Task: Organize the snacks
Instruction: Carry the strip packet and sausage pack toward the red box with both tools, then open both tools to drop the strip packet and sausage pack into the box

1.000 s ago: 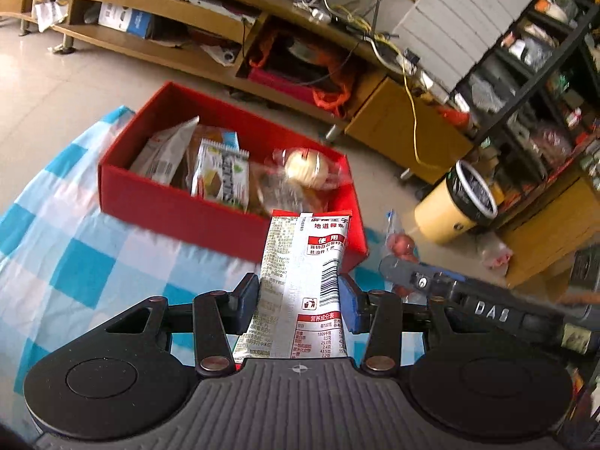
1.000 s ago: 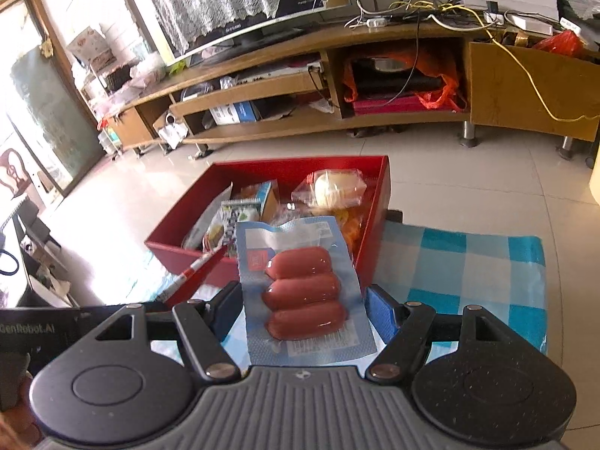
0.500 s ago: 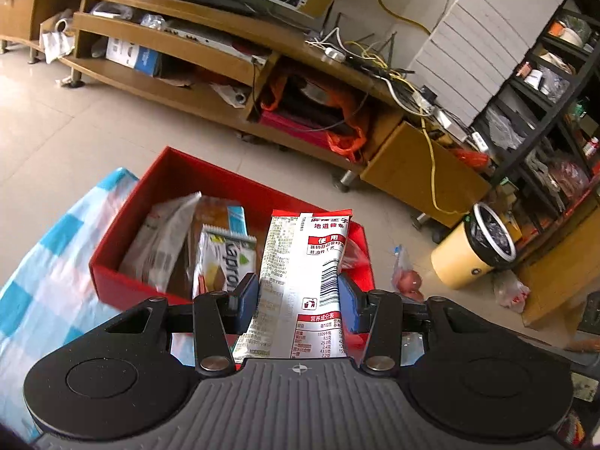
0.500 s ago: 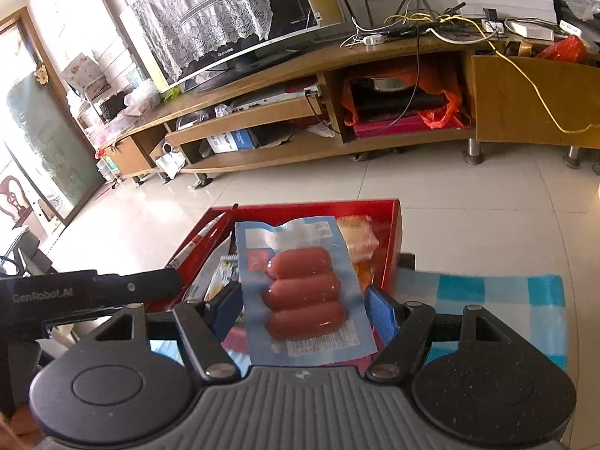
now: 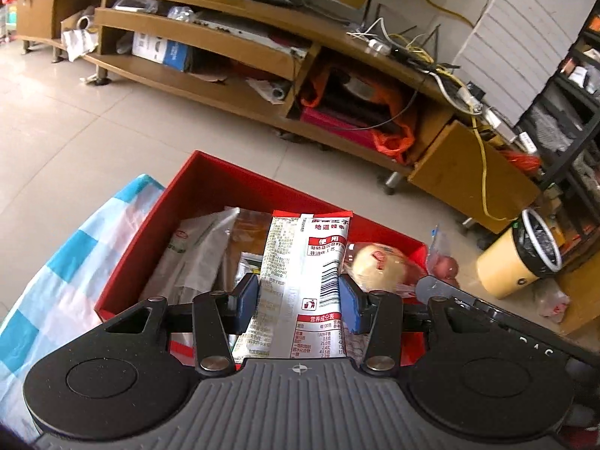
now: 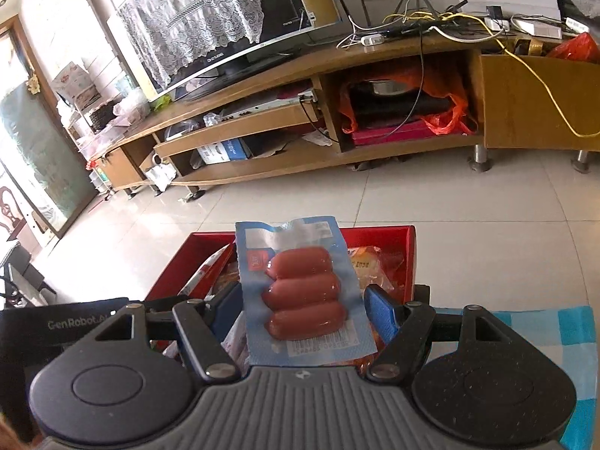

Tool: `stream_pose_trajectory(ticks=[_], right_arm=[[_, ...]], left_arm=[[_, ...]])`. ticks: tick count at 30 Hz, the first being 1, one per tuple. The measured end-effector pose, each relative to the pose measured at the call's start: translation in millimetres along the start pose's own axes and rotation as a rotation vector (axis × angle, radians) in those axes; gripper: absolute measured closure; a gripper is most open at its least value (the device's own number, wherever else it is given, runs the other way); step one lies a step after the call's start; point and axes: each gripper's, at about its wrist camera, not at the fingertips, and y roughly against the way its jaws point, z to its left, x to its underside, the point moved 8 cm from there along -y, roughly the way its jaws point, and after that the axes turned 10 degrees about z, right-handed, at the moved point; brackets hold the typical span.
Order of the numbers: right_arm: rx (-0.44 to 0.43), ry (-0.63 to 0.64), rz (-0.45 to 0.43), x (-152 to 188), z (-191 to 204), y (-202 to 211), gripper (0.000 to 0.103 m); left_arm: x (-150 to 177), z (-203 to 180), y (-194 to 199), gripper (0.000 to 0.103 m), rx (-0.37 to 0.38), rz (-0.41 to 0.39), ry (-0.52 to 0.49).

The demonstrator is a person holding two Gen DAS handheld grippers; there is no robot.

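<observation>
My left gripper (image 5: 298, 298) holds a white and red snack packet (image 5: 307, 262) upright above the red box (image 5: 210, 187); its jaws are opening, with the blue pads still against the packet's sides. My right gripper (image 6: 302, 311) is shut on a blue sausage pack (image 6: 303, 288) with three red sausages, held over the same red box (image 6: 408, 258). Inside the box lie a wrapped bun (image 5: 378, 262), a pale packet (image 5: 195, 258) and other snacks. In the left wrist view the right gripper's body shows at the right edge.
The box stands on a blue and white checked cloth (image 5: 56, 270) on a tiled floor. A long wooden TV stand (image 5: 225, 86) runs behind it. A yellow bin (image 5: 521, 258) and a bag of red fruit (image 5: 442, 262) lie right of the box.
Both grippers have moved forward with their packs, from over the cloth to over the red box. The box now sits close beneath them in both views.
</observation>
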Motion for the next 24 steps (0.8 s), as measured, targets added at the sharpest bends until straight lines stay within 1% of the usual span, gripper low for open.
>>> stream_pose_trajectory(ticks=[3, 4, 6, 8, 9, 11, 16, 18, 24], right_arm=[[0.004, -0.001, 0.011, 0.3, -0.7, -10.3, 0.032], [0.005, 0.002, 0.015, 0.4, -0.9, -13.2, 0.032], [0.012, 0.002, 0.024, 1.0, -2.2, -18.8, 0.031], [0.020, 0.002, 0.029, 1.3, -4.0, -22.7, 0.030], [0.022, 0.005, 0.033, 1.7, -3.7, -24.6, 0.030], [0.011, 0.018, 0.047, 2.8, -2.0, -27.7, 0.030], [0.010, 0.026, 0.025, -0.8, 1.7, -20.6, 0.028], [0.026, 0.044, 0.016, -0.8, 2.6, -15.8, 0.025], [0.050, 0.048, 0.009, 2.5, -4.2, 1.2, 0.025]], left_arm=[[-1.6, 3.2, -5.0, 0.048, -0.009, 0.004, 0.008], [-2.0, 3.6, -6.4, 0.050, -0.012, 0.004, 0.009], [-2.2, 3.1, -8.3, 0.050, -0.014, 0.004, 0.008], [-2.6, 2.3, -9.2, 0.045, -0.024, 0.002, 0.003], [-2.4, 2.0, -9.0, 0.041, -0.027, 0.001, 0.000], [-1.9, 1.9, -7.2, 0.039, -0.027, 0.001, -0.002], [-1.3, 0.8, 0.5, 0.033, -0.022, -0.010, 0.006], [0.4, -0.4, 2.8, 0.032, -0.028, -0.009, -0.001], [14.3, -3.8, 11.7, 0.031, -0.030, 0.002, -0.021]])
